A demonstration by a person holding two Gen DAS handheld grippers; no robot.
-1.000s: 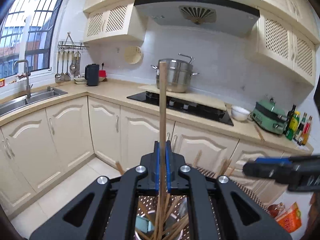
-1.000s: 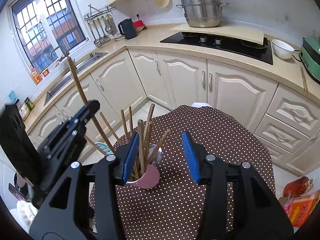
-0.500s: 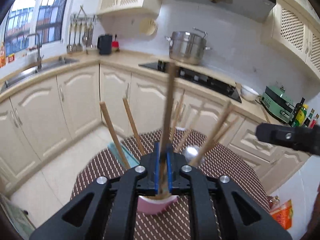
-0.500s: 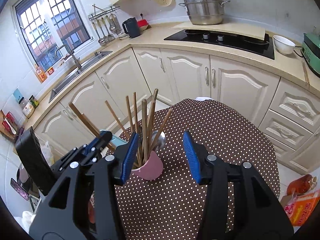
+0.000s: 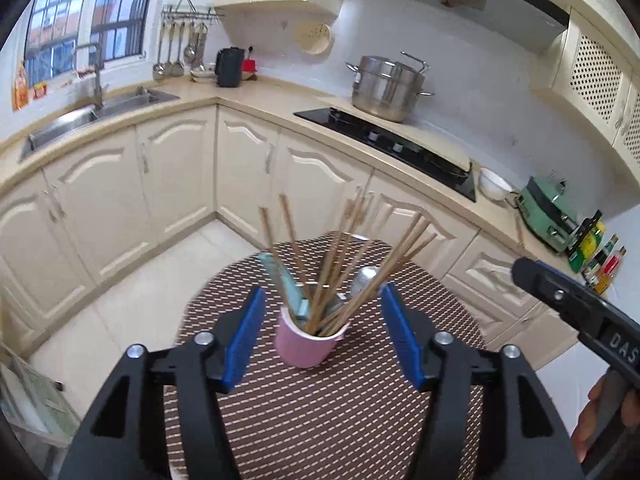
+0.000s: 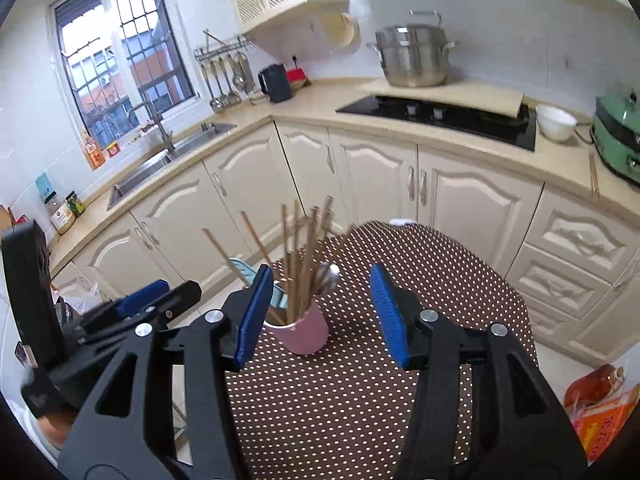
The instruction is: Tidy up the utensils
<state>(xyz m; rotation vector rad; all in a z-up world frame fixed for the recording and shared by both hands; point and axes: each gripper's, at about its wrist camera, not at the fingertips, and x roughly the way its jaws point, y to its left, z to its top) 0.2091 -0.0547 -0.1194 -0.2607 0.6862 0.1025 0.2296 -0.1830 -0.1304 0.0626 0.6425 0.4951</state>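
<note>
We find the left tool (image 5: 322, 334) with fingers spread apart and empty, hovering just short of the pink cup (image 5: 307, 342). The right tool (image 6: 322, 316) is likewise apart, holding nothing, the cup between its pads in view. The cup stands near the middle of the dotted worktop (image 6: 420, 280), holding the chopsticks (image 5: 340, 268), a metal spoon (image 5: 362, 280) and a pale blue utensil (image 5: 286, 284). No loose utensils show on the cloth; judged nearly done.
</note>
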